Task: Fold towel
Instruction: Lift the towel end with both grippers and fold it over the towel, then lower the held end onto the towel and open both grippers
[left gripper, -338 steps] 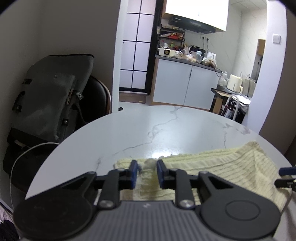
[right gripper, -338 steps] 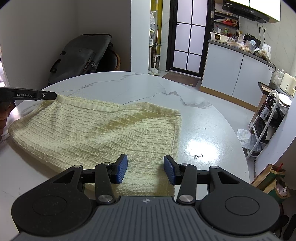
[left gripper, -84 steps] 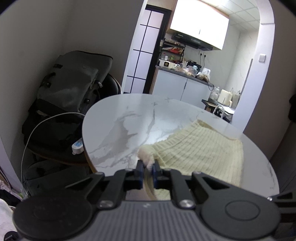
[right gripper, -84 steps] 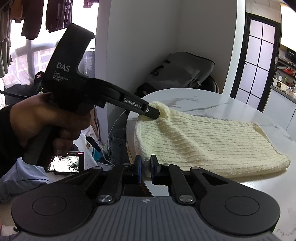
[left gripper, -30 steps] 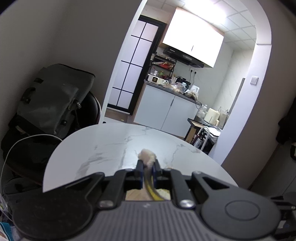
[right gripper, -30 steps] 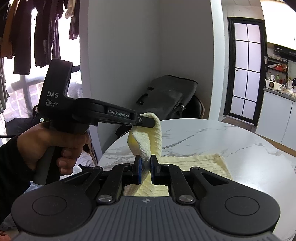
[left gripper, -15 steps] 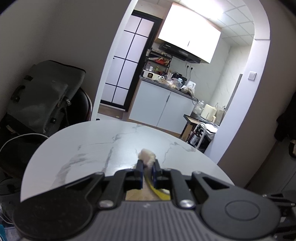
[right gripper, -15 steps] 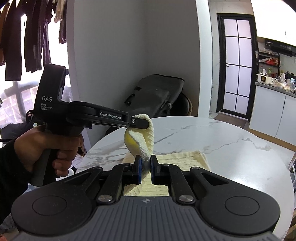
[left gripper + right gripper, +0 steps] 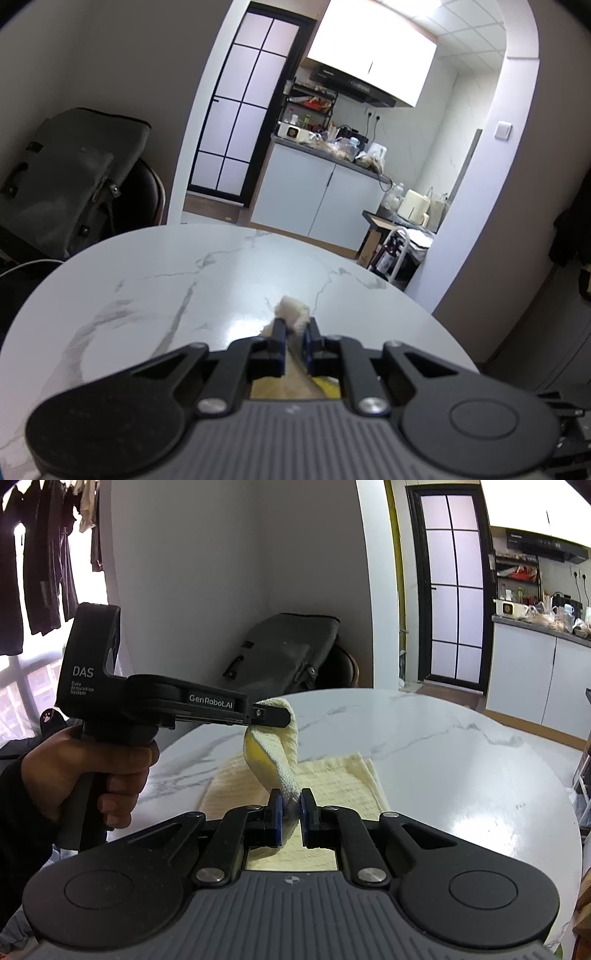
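Your work surface is a round white marble table [image 9: 461, 746] with grey veins, glossy enough to catch a glare patch near its middle. The only thing lying on it is the pale yellow towel [image 9: 332, 775], spread flat at the near edge of the table, with one part lifted off the top. In your left wrist view the table [image 9: 166, 280] shows bare marble beyond the towel.

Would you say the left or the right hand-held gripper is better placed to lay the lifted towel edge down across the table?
Neither, I'd judge: the left hand-held gripper and right hand-held gripper each pinch the pale yellow ribbed towel, close together, above the white marble table.
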Action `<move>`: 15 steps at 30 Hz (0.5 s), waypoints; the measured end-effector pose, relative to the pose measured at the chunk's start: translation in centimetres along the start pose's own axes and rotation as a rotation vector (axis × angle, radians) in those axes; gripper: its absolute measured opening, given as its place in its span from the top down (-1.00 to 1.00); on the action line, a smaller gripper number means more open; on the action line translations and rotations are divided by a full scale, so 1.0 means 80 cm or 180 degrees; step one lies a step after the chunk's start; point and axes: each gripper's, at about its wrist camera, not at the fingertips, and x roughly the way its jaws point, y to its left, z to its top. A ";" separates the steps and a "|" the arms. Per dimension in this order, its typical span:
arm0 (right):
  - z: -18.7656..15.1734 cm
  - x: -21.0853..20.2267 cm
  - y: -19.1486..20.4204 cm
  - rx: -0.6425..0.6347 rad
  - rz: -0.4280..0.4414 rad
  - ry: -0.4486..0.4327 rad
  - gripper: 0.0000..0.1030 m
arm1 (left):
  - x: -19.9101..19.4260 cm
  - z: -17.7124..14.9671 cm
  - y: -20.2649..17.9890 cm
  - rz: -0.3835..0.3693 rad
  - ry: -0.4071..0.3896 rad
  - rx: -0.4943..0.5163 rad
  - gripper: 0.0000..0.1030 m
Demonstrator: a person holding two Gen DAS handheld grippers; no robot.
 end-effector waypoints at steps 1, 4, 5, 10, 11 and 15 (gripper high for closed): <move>-0.001 0.001 -0.003 0.0017 0.0000 0.0009 0.80 | 0.002 0.000 -0.001 0.0000 0.0009 0.0001 0.80; -0.006 0.004 -0.012 0.0069 0.0001 0.0035 0.80 | 0.011 -0.001 -0.004 -0.0001 0.0047 0.0013 0.80; -0.007 0.005 -0.015 0.0086 0.0001 0.0043 0.80 | 0.014 -0.001 -0.005 -0.0002 0.0061 0.0016 0.80; -0.015 0.011 -0.030 0.0171 0.0002 0.0086 0.80 | 0.031 -0.004 -0.013 -0.0014 0.0146 0.0042 0.79; -0.016 0.012 -0.033 0.0188 0.0003 0.0095 0.80 | 0.035 -0.005 -0.014 -0.0019 0.0159 0.0043 0.78; -0.028 0.014 -0.049 0.0268 -0.0006 0.0110 0.80 | 0.046 -0.005 -0.020 -0.0046 0.0200 0.0062 0.76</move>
